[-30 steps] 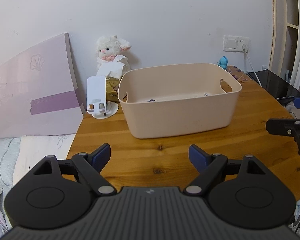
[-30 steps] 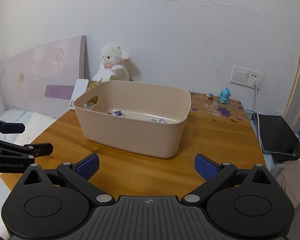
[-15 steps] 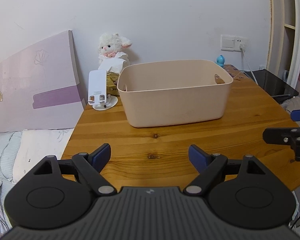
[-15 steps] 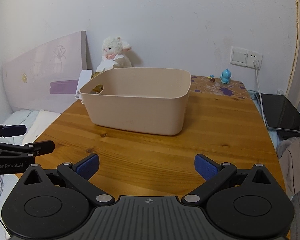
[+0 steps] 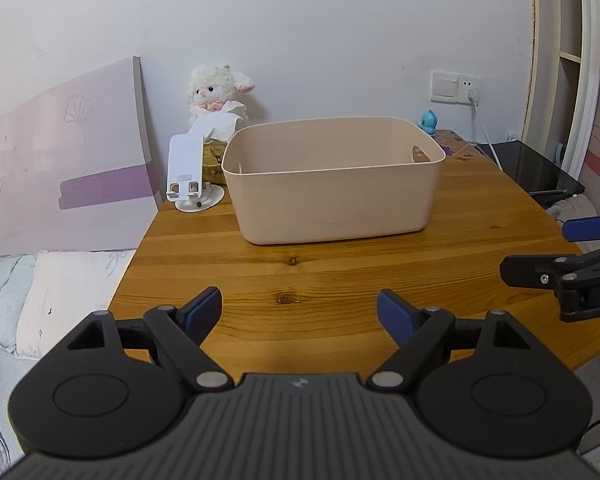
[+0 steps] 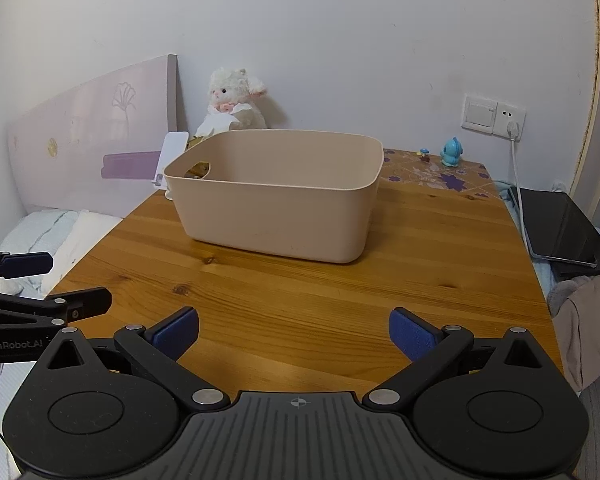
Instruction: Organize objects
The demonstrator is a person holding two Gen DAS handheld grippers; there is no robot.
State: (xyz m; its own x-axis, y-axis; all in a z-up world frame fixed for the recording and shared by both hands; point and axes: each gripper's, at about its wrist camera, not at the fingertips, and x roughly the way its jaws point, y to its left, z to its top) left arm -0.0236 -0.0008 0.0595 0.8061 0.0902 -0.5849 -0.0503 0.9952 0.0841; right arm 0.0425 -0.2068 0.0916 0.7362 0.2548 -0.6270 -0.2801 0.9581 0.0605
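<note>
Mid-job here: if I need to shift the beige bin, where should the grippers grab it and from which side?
Probably by the two short end walls of the beige bin: each has a cutout handle just under the rim. Bring the left gripper to its left end and the right gripper to the right-end cutout, pinching the thin rim from above, since the walls are smooth.

Your left gripper: level, pointing forward, blue-padded jaws spread wide, holding nothing | your right gripper: level beside it, jaws spread wide, holding nothing | each gripper's fingers show at the edge of the other's view
</note>
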